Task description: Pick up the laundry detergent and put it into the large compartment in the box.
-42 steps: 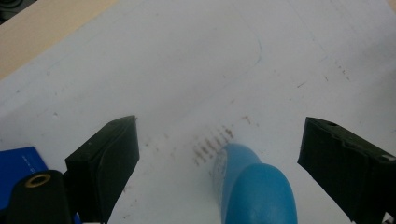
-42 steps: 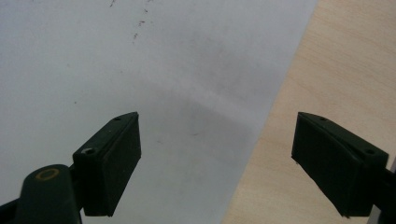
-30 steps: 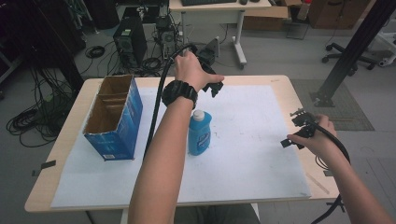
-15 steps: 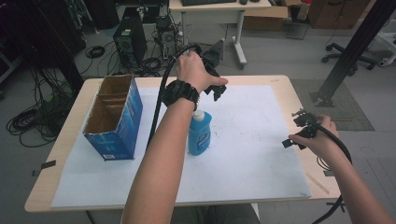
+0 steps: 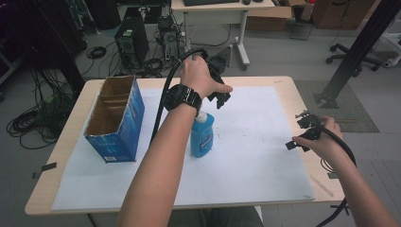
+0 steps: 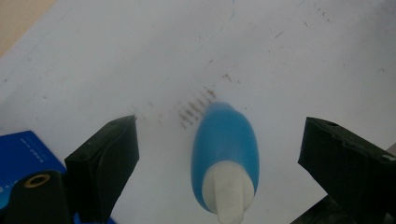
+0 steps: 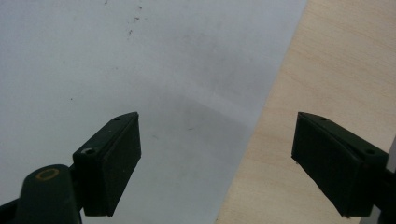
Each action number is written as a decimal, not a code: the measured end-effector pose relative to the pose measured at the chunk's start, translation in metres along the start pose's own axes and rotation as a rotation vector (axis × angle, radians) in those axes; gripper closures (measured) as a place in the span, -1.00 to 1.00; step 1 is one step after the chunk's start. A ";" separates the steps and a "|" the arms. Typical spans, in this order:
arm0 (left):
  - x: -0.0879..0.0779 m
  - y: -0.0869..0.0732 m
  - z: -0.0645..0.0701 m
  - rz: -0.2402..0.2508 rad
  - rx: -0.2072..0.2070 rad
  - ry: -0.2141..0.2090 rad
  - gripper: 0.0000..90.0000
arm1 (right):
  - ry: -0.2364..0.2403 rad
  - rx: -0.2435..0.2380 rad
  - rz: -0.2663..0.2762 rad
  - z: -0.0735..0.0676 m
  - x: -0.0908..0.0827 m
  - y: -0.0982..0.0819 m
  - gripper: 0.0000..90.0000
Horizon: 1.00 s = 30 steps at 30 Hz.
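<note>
Bottle (image 5: 202, 136), blue with white cap, stands upright on white paper (image 5: 255, 142) mid-table, right below my left gripper (image 6: 219, 154), jaws spread wide, nothing grasped. Open blue cardboard box (image 5: 113, 118) stands near its left. My right gripper (image 7: 217, 163) hovers, jaws apart and empty, over the paper's edge and table (image 7: 341, 70), well apart.

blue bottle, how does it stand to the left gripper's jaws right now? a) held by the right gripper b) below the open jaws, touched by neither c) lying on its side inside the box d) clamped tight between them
b: in the left gripper view the blue bottle stands upright on the white paper under the left gripper, whose jaws are spread wide with clear gaps on both sides of it.
</note>
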<state>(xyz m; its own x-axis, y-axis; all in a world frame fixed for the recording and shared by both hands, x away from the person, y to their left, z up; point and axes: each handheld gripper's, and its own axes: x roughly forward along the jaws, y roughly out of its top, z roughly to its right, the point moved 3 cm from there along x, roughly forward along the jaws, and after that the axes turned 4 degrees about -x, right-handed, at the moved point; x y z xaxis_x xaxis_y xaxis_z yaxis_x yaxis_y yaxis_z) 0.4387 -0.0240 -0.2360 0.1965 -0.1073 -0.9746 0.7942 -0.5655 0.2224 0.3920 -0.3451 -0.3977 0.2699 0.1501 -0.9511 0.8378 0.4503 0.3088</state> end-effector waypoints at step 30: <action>0.009 -0.024 0.005 -0.031 0.030 -0.001 -0.74 | 0.003 -0.006 0.002 -0.003 0.001 -0.001 -0.64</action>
<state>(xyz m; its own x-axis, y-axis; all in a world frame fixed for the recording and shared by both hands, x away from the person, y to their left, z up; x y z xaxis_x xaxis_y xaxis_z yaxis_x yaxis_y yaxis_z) 0.4185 -0.0158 -0.2501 0.1712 -0.0897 -0.9811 0.7822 -0.5931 0.1907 0.3902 -0.3424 -0.3983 0.2700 0.1537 -0.9505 0.8345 0.4550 0.3107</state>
